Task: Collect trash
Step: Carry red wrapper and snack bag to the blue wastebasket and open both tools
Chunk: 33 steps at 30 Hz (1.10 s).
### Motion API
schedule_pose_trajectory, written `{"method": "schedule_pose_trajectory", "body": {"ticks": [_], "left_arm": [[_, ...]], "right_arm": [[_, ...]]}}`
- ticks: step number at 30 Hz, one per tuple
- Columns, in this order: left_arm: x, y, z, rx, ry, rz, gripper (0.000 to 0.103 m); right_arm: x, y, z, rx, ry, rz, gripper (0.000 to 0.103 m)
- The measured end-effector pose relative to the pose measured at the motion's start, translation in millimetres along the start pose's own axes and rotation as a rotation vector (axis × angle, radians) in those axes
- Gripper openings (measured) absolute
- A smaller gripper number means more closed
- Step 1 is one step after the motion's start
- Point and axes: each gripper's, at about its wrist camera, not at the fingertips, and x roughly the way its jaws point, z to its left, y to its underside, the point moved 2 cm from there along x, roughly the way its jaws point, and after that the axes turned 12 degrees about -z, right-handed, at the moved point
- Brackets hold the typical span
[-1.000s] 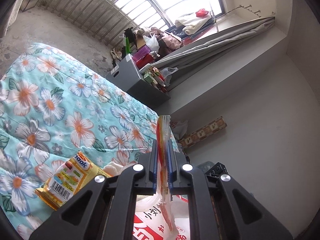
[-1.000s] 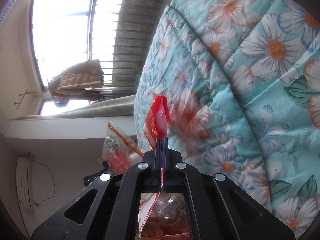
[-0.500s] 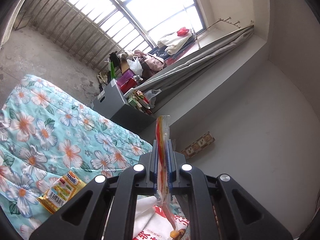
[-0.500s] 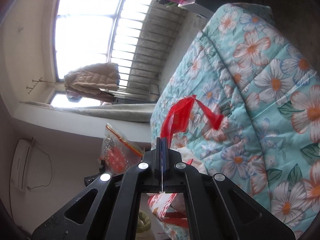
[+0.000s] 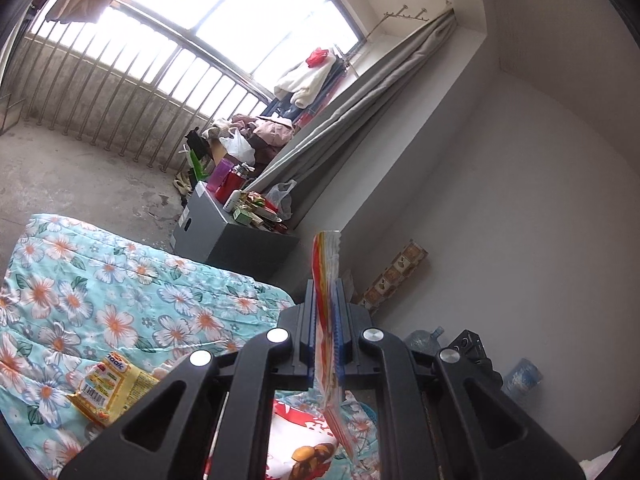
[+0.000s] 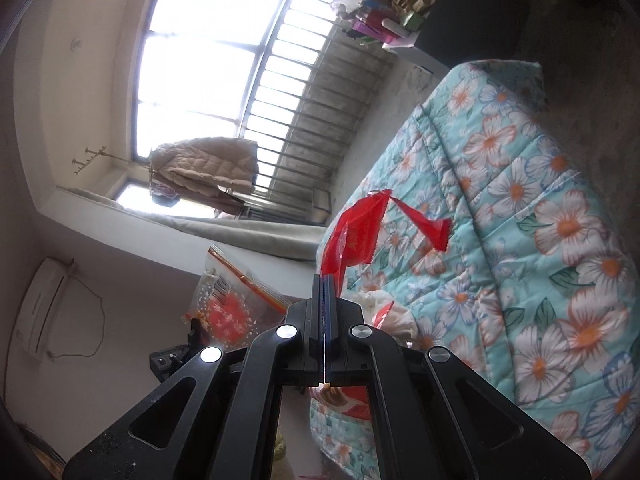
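My left gripper [image 5: 325, 280] is shut on the top edge of a clear zip bag [image 5: 326, 264] with an orange-yellow seal, held up above the bed. The same bag [image 6: 224, 300] shows in the right wrist view, hanging at the left with red print on it. My right gripper [image 6: 325, 278] is shut on a torn red plastic wrapper [image 6: 356, 236], lifted above the floral quilt [image 6: 520, 240]. A yellow snack packet [image 5: 108, 388] lies on the quilt [image 5: 120, 300] at lower left. A red-and-white wrapper [image 5: 304, 436] lies below the left gripper.
A grey box [image 5: 228, 236] with bottles and clutter stands past the bed's far edge by a grey curtain [image 5: 360, 112]. Water jugs [image 5: 520, 376] sit on the floor by the wall. White crumpled tissue [image 6: 384, 312] lies on the quilt near the right gripper.
Both grippers have risen away from the quilt, which looks smaller and farther. The red wrapper has unfolded and hangs free from the right gripper. The left still holds the zip bag.
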Motion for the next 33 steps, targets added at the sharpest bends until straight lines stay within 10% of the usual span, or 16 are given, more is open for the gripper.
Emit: {"method": "schedule_pose_trajectory", "body": {"ticks": [15,33], "left_arm": [[110,91,-148,0.208,0.097,0.259,0.006],[347,389,-292,0.406,0.131,0.783,0.007]], "right_arm": [[-168,-7,-44,0.010,0.049,-0.266,0.000],[-291,-22,-240,0.275,0.363,-0.555,0.000]]}}
